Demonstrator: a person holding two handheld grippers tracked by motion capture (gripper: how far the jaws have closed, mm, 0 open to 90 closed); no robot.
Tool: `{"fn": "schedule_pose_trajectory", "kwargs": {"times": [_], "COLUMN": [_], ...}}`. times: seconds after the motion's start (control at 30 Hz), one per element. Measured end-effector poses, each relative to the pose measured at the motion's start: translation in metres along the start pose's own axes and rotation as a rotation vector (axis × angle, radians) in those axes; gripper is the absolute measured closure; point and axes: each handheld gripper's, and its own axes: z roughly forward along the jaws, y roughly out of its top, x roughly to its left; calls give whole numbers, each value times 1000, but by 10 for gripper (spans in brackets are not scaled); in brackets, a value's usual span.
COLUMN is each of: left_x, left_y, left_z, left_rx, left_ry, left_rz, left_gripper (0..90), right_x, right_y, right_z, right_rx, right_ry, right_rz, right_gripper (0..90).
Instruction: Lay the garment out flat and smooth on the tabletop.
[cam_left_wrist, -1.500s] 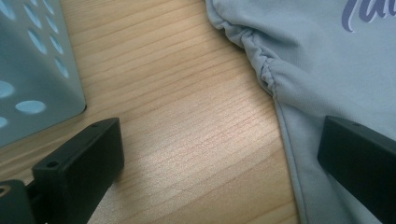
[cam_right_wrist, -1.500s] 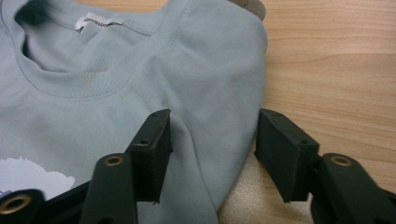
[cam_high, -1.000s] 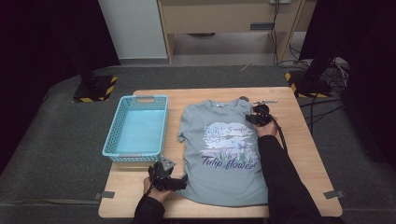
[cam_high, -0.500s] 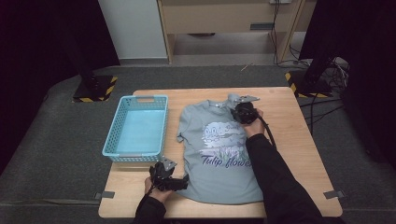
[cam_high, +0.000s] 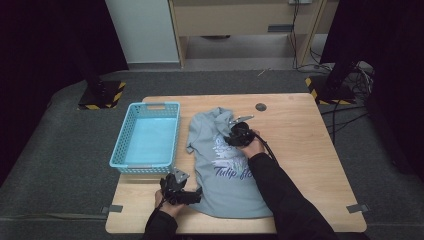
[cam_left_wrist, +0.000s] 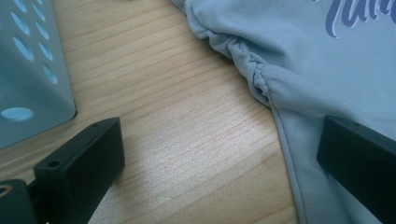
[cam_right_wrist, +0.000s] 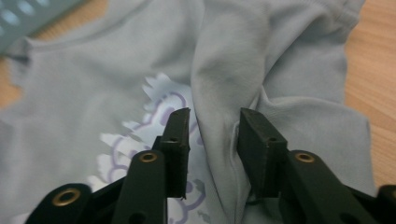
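Note:
A light blue-grey T-shirt (cam_high: 220, 195) with a purple print lies on the wooden table (cam_high: 305, 150), its right sleeve folded in over the chest. My right gripper (cam_high: 234, 134) hovers over that fold. In the right gripper view its jaws (cam_right_wrist: 215, 116) have just been opening; a ridge of shirt cloth (cam_right_wrist: 224, 70) still runs between them, and the pads do not press on it. By the shirt's lower left hem my left gripper (cam_high: 181, 196) stands wide open. In the left gripper view (cam_left_wrist: 219, 140), one jaw is over bare wood and the other over the shirt's edge (cam_left_wrist: 327, 56).
A turquoise plastic basket (cam_high: 150, 169) stands left of the shirt, close to my left gripper (cam_left_wrist: 28, 70). A small round hole (cam_high: 260, 106) sits near the table's far edge. Bare wood lies right of the shirt. Dark floor surrounds the table.
My right gripper has moved left across the shirt, dragging the right sleeve over the chest, and its jaws have parted. The left gripper has stayed put.

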Motion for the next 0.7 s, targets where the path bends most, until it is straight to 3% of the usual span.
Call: {"fn": "schedule_pose_trajectory", "kwargs": {"times": [0.13, 0.23, 0.3, 0.43, 0.7], "left_x": [0, 0, -1, -1, 0], "left_y": [0, 0, 0, 0, 0], "left_z": [0, 0, 0, 0, 1], "left_rx": [2, 1, 0, -2, -4], "left_ry": [0, 0, 0, -1, -3], "left_rz": [1, 0, 1, 0, 3], "left_gripper": [0, 0, 0, 0, 0], "right_x": [-7, -16, -22, -34, -48], "right_y": [11, 18, 20, 16, 4], "right_z": [-21, -33, -35, -31, -16], "right_rx": [-98, -144, -146, -124, -60], "right_ry": [36, -7, -59, -103, -135], "right_rz": [58, 70, 51, 59, 96], "right_gripper": [569, 544, 544, 545, 523]}}
